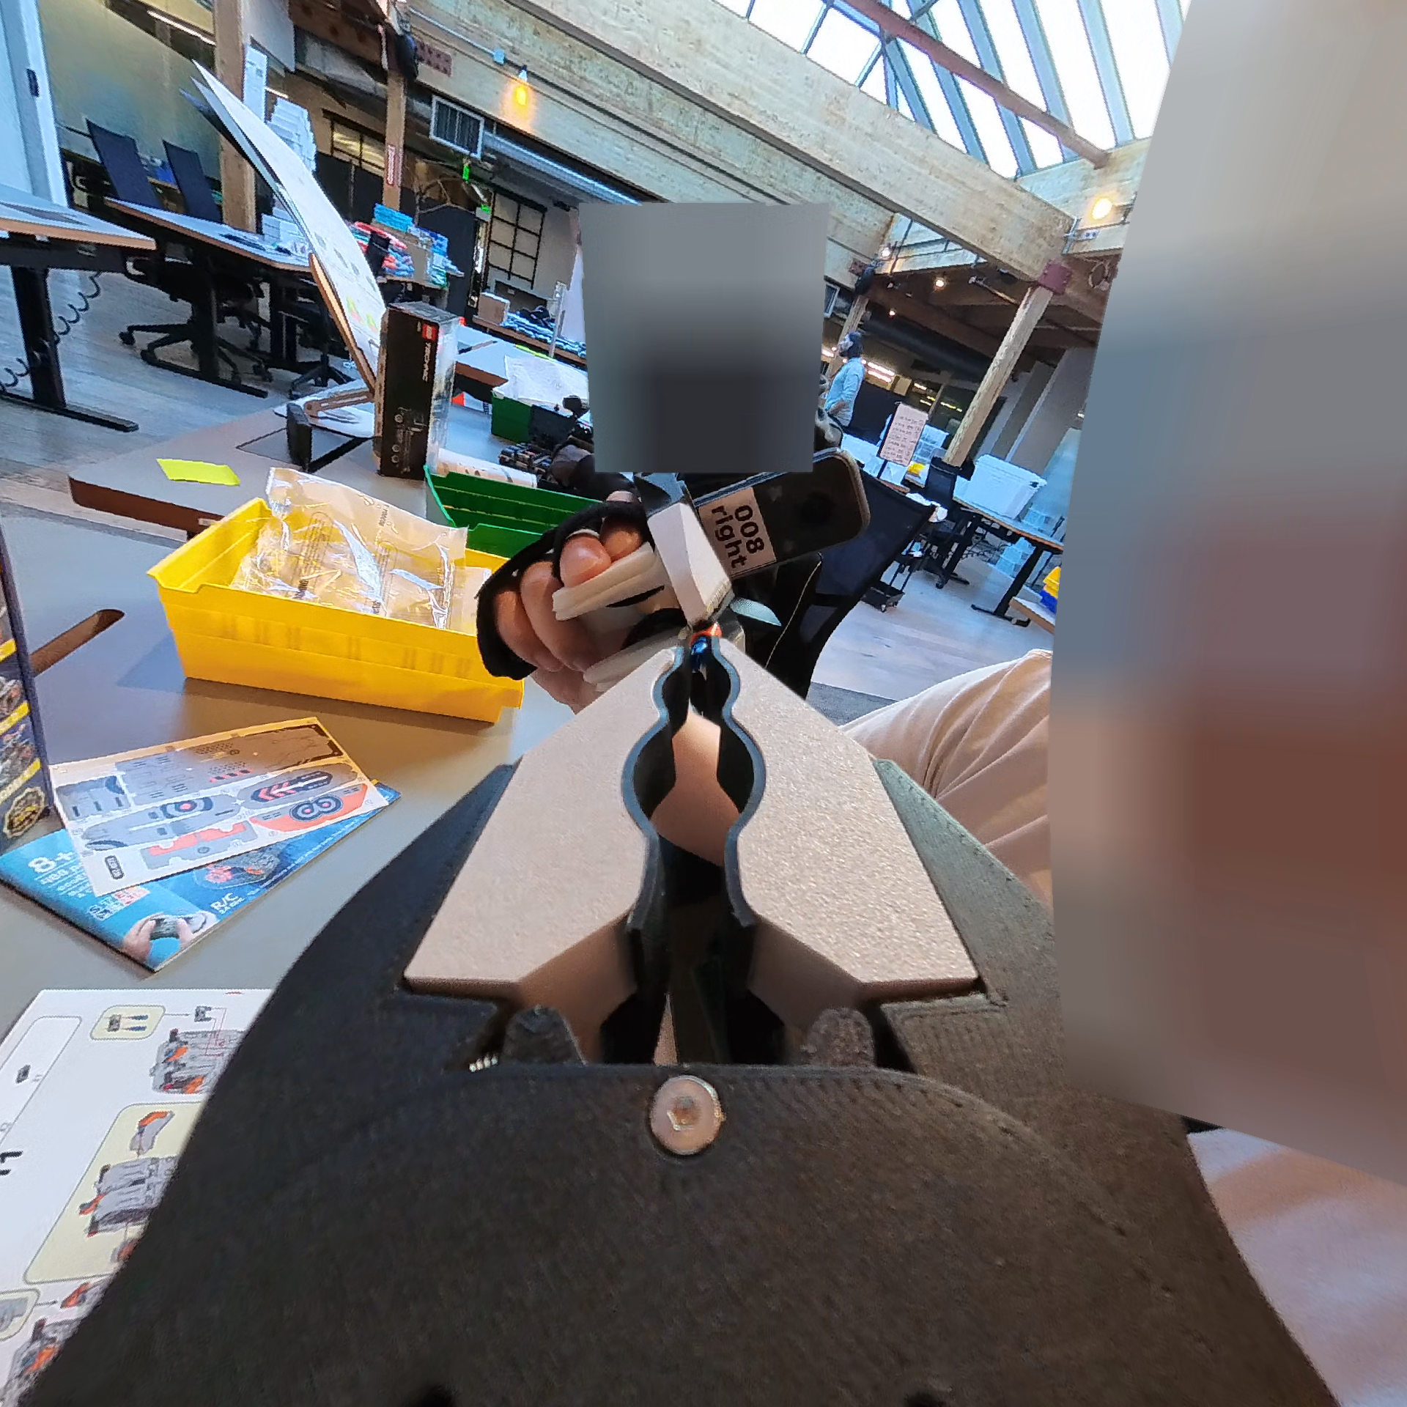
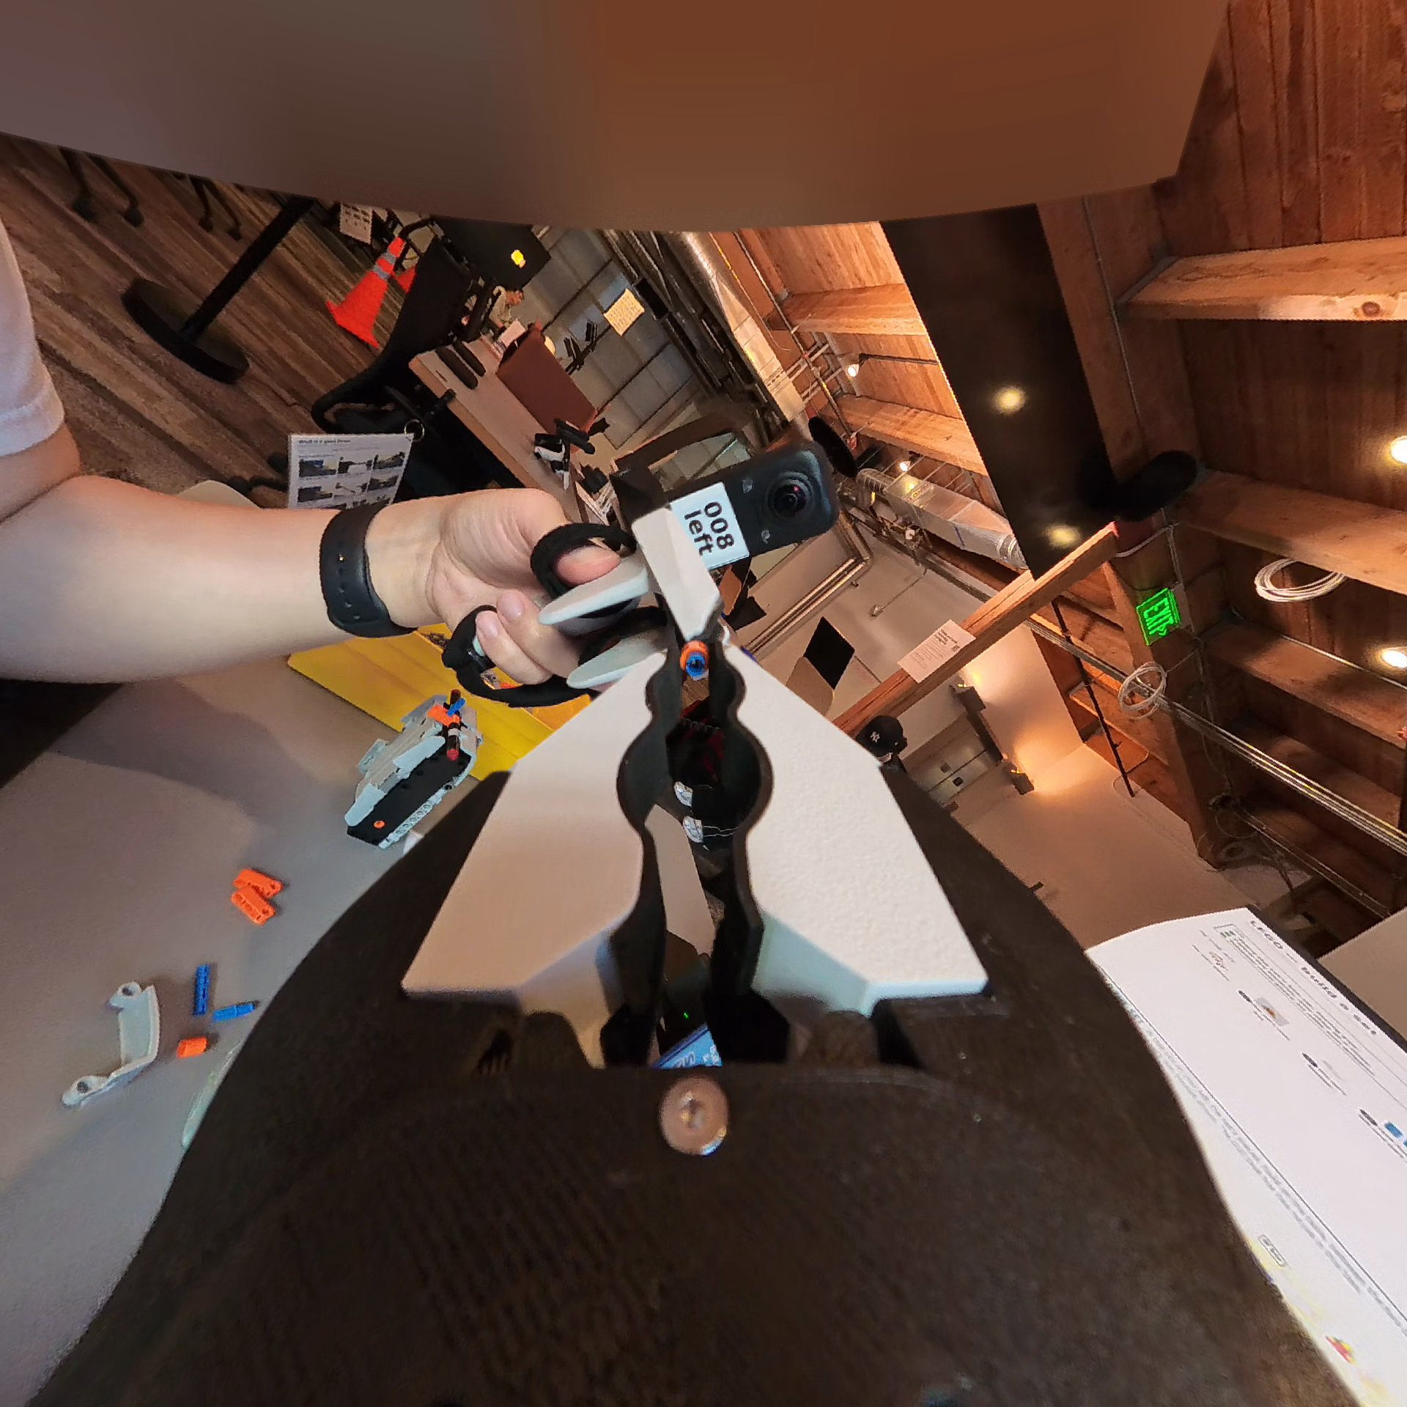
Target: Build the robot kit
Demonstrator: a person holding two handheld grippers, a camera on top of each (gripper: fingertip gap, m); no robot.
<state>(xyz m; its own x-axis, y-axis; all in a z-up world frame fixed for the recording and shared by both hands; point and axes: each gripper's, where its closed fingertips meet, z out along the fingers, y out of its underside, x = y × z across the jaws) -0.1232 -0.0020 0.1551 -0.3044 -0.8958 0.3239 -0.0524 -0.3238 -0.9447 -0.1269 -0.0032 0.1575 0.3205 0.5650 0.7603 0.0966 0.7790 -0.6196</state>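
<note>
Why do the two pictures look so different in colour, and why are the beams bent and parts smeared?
Left wrist view: cool daylight from the skylights, grey table; wide-angle lens bows the beams. Right wrist view: warm lamps tint the wood orange, the room sits tilted. The smeared patches in both were added afterwards. Both pairs of tongs look sharp.

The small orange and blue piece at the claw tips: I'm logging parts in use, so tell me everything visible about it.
The small piece looks like plastic: a round orange collar with a blue pin through its middle. It is held up in the air, away from the table, where the tips of the right claw and the left claw meet. Both claws are closed on it from opposite sides. In the left wrist view it shows only as a sliver of orange and blue. Its length and far end are hidden.
</note>
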